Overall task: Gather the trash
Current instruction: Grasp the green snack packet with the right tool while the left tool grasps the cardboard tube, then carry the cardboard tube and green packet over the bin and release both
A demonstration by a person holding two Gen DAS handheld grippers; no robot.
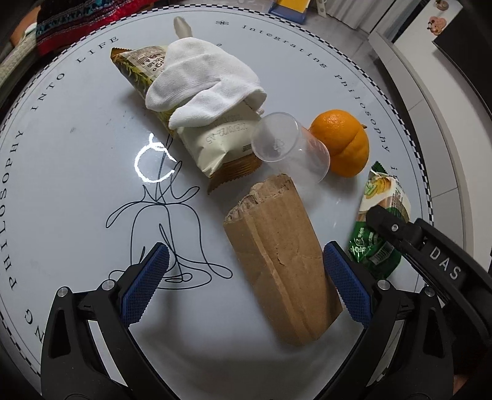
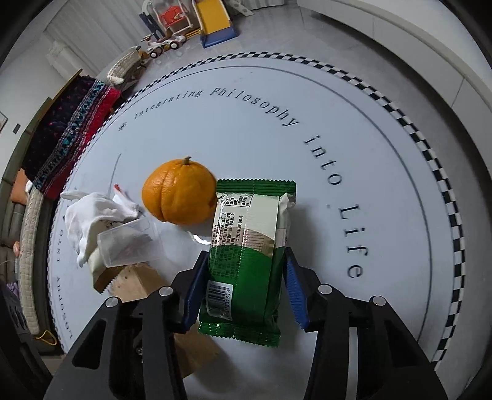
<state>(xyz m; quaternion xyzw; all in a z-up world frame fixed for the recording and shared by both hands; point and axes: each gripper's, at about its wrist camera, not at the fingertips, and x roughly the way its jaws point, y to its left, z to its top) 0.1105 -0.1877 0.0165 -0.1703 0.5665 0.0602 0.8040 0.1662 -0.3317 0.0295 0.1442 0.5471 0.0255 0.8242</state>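
A green and white snack packet point(image 2: 246, 261) lies on the round white table point(image 2: 353, 138) between the blue pads of my right gripper point(image 2: 243, 286); the jaws are closed in on its sides. It also shows in the left wrist view point(image 1: 381, 221). My left gripper point(image 1: 246, 283) is open over a torn brown cardboard piece point(image 1: 279, 255), its right pad beside the cardboard's edge. A clear plastic cup point(image 1: 289, 144) lies on its side. A cream snack bag point(image 1: 215, 141) lies under a white glove point(image 1: 203, 83).
An orange point(image 1: 344, 141) sits beside the cup and touches the green packet's far end point(image 2: 181, 192). A second wrapper point(image 1: 138, 67) lies under the glove. A patterned blanket point(image 2: 67, 129) and toys point(image 2: 190, 21) lie beyond the table's checkered rim.
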